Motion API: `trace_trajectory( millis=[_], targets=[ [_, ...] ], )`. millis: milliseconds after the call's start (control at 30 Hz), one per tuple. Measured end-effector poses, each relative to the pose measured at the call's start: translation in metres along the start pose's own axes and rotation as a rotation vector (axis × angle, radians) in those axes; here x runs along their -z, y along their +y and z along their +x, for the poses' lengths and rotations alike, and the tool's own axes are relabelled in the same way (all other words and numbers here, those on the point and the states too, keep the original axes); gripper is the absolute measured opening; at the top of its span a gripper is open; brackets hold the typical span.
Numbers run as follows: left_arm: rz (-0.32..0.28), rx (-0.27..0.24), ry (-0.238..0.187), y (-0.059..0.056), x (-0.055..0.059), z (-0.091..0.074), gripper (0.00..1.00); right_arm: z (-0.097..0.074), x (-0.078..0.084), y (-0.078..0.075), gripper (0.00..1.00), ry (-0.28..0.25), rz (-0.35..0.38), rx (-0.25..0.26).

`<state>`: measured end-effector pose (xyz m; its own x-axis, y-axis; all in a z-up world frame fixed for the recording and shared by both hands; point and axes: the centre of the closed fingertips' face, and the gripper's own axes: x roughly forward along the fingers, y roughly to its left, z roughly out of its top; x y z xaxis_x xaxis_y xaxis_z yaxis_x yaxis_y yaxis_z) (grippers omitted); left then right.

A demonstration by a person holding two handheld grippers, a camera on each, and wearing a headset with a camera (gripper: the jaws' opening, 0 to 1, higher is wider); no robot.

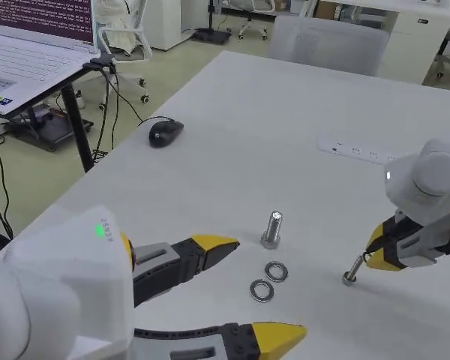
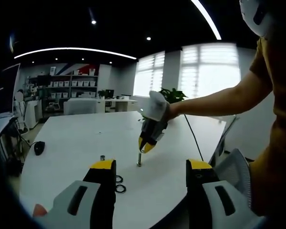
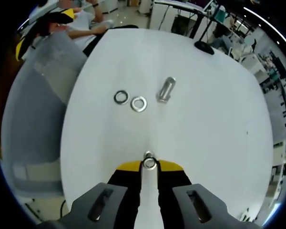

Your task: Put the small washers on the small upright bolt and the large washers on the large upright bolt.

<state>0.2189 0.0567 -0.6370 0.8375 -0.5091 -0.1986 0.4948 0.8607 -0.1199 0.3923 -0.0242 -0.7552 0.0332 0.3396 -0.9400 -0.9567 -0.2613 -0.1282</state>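
My right gripper (image 1: 370,259) has its fingers closed on the top of the small bolt (image 1: 352,271). The bolt leans on the surface (image 1: 232,127) at about 4 o'clock from the big bolt (image 1: 273,229), which stands upright. Two washers (image 1: 268,273) lie flat, side by side, at the big bolt's 6 o'clock. My left gripper (image 2: 151,164) hovers at their 7 o'clock, fingers spread wide, holding nothing.

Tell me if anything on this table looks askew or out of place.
The small bolt leans rather than standing upright, its upper end pinched in the right gripper. The large bolt stands straight, and two washers lie flat beside it.
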Motion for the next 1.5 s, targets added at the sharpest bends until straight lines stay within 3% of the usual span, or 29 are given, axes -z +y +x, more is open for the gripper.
trace_trajectory(
  millis=[700,1200,1500],
  targets=[
    [-0.017,-0.007,0.002,0.007,0.002,0.005,0.58,0.014,0.004,-0.005,0.12,0.037,-0.035,-0.021],
    [-0.032,-0.008,0.014,0.010,0.006,0.007,0.58,0.040,0.010,-0.003,0.12,0.073,-0.053,-0.041],
    [-0.039,-0.009,0.017,0.012,0.007,0.009,0.58,0.054,0.016,-0.003,0.13,0.070,-0.042,-0.052]
  ],
)
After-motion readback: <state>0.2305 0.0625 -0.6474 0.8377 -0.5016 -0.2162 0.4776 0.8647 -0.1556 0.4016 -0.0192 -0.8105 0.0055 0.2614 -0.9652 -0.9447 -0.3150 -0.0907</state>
